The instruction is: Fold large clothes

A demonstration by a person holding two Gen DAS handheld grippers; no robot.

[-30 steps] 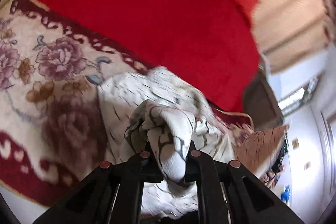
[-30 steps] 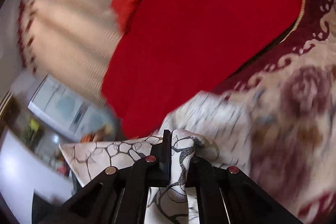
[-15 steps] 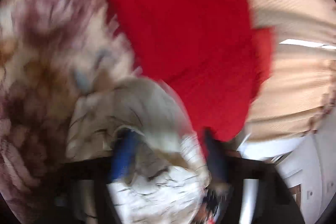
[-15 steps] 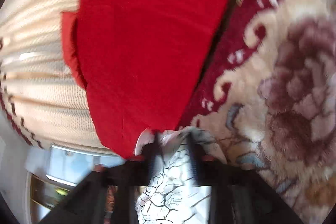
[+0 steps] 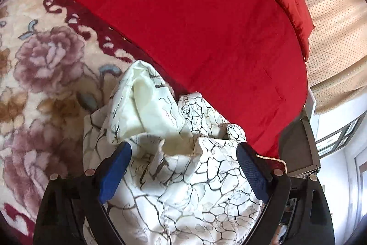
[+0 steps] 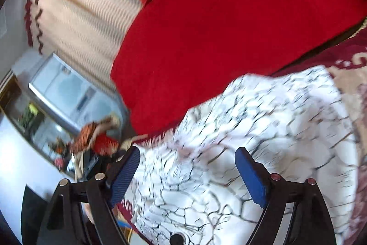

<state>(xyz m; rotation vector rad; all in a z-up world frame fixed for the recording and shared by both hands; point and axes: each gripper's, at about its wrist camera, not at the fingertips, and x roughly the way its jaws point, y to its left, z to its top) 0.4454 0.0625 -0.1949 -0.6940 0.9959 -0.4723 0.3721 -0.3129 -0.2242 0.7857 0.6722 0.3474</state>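
Left wrist view: left gripper (image 5: 183, 167) spread wide and opening further, blue pads (image 5: 114, 172) clear of cloth on both sides, nothing pinched. White garment with black crackle print (image 5: 174, 153) bunched loose between and beyond the jaws, lower centre of frame, pale inner side showing in a rumpled fold toward centre. Lying on floral blanket (image 5: 45, 75) at left, far edge touching red bedspread (image 5: 195, 22) filling upper centre. Probably just let go so the fold can settle; lumpy, not flat, so fold reads as unfinished.

Right wrist view, motion-blurred: right gripper (image 6: 187, 170) likewise parted and opening, blue pads (image 6: 251, 176) off the fabric, holding nothing. Same garment (image 6: 263, 130) spread across lower right, apparently flatter on this side, dark round spot near bottom centre, too blurred to identify. Floral blanket border (image 6: 344, 61) at right edge, red bedspread (image 6: 229, 15) across upper half.

Around: red pillow (image 5: 292, 13) upper right in left view, beige dotted curtain (image 5: 332, 26) behind it, window at far right edge. In right view, striped curtain (image 6: 80, 4) upper left, grey cabinet or appliance (image 6: 66, 93) mid left, orange clutter (image 6: 91, 141) below it, unclear.

In the way: nothing on the garment itself. Blanket pile soft, likely to drag on cloth when smoothing. Bunched ridge by left jaws needs flattening before any further fold.
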